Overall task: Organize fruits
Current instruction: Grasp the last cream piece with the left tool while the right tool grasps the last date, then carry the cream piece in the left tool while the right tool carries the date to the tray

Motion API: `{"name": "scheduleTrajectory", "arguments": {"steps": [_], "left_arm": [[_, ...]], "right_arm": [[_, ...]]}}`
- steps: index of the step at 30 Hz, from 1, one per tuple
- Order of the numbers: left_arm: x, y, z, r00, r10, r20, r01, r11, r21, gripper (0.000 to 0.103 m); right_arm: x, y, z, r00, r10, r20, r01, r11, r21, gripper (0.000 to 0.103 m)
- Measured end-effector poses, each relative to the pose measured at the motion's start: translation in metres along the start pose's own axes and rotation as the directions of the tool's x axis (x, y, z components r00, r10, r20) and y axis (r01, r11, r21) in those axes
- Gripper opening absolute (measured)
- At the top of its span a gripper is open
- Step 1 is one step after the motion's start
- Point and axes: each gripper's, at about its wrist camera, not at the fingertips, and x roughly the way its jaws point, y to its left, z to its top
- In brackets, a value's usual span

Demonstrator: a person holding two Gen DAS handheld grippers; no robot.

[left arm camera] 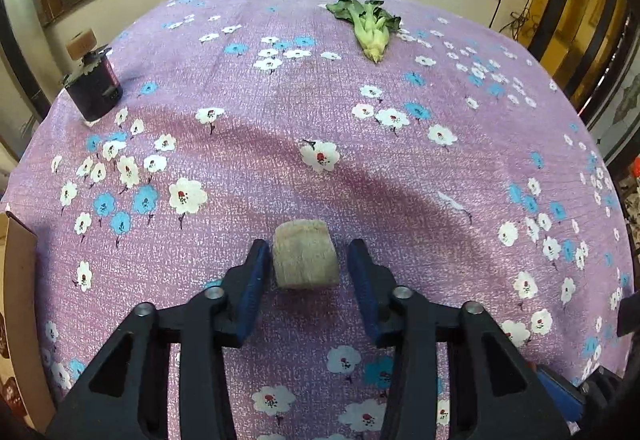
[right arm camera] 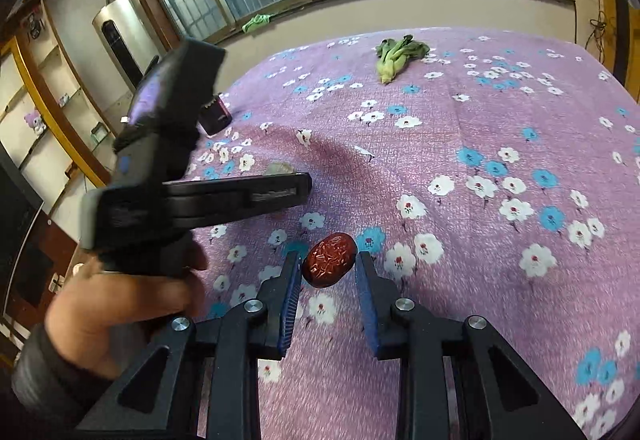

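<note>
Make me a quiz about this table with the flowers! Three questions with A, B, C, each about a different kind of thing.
1. Where is the leafy green vegetable?
A. At the far side of the table, toward the windows
B. Between the left gripper's jaws
C. On top of the dark jar

2. What is the main colour of the tablecloth?
A. Yellow
B. Green
C. Purple

3. What is the right gripper doing?
A. Hanging wide open over nothing
B. Gripping a wrinkly red date between its jaws
C. Squeezing the leafy vegetable

Answers:
1 A: the vegetable lies alone near the table's far edge, below the windows.
2 C: the cloth is purple with white and blue flowers.
3 B: both blue pads touch the date's sides.
</note>
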Motion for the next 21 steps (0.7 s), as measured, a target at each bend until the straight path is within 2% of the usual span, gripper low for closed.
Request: {"name": "scheduleTrajectory", "arguments": {"steps": [1,3,10,21], "left_arm": [[-0.001,0.002,-0.001,1.000,-0.001,0.004,0.001,1.000,-0.001,0.027],[-0.006,0.008,-0.004,1.000,-0.031,0.002,0.031,0.999,-0.013,0.027],[-0.038,0.021,-0.032,0.999,-0.016,0.040,0.018,0.999,-0.045,0.027],[-0.095,0.046,-0.076,0.989,0.059,0.135,-0.047,0.995,-0.085,0.027]], "right_arm": [[-0.003,0.000,0.000,1.000,0.003,0.007,-0.003,1.000,0.003,0.028],[-0.008,0.002,-0.002,1.000,0.006,0.020,-0.006,1.000,0.011,0.028],[-0.017,0.008,-0.015,0.999,0.042,0.015,-0.043,0.999,0.023,0.028],[-0.029,0.033,-0.026,0.996,0.080,0.028,-0.079,0.997,-0.019,0.028]]}}
